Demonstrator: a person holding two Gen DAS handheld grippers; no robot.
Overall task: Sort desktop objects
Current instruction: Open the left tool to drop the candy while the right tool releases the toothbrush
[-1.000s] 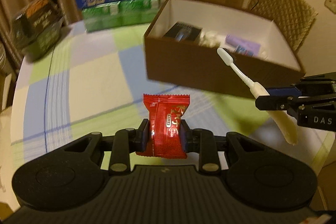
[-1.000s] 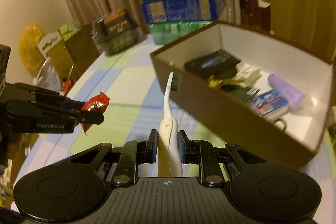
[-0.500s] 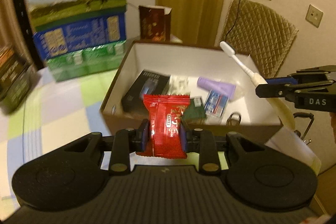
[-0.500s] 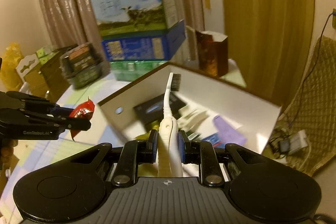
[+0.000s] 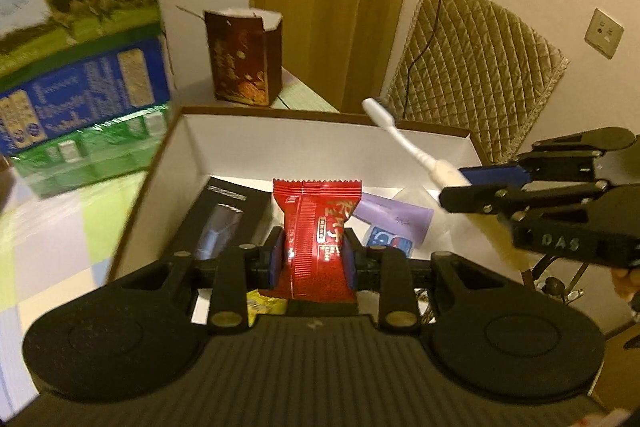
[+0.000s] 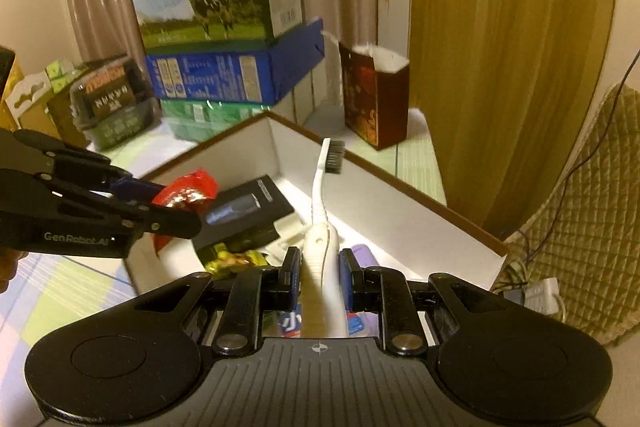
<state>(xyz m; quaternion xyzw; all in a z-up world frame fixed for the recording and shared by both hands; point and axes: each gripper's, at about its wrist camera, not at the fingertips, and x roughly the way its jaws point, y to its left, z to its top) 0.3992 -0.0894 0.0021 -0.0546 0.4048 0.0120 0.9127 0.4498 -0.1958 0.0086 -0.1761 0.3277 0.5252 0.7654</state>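
The left gripper (image 5: 313,259) pinches a red snack packet (image 5: 316,231) upright between its blue-padded fingers (image 5: 275,258), held above the open brown box (image 5: 176,163) with its white inside. Down in the box lie a black carton (image 5: 224,219), a lilac tube (image 5: 394,217) and a blue-and-white packet (image 5: 387,241). From the right, the right gripper (image 5: 464,185) clamps a white toothbrush (image 5: 404,141), head angled up and leftward over the box's far wall. Behind the box, on the counter (image 5: 52,227), stands a dark red bag (image 5: 243,59) beside stacked milk cartons (image 5: 76,43).

Black left tool (image 5: 313,259) has blue pads; right tool (image 6: 319,279) reads "DAS".
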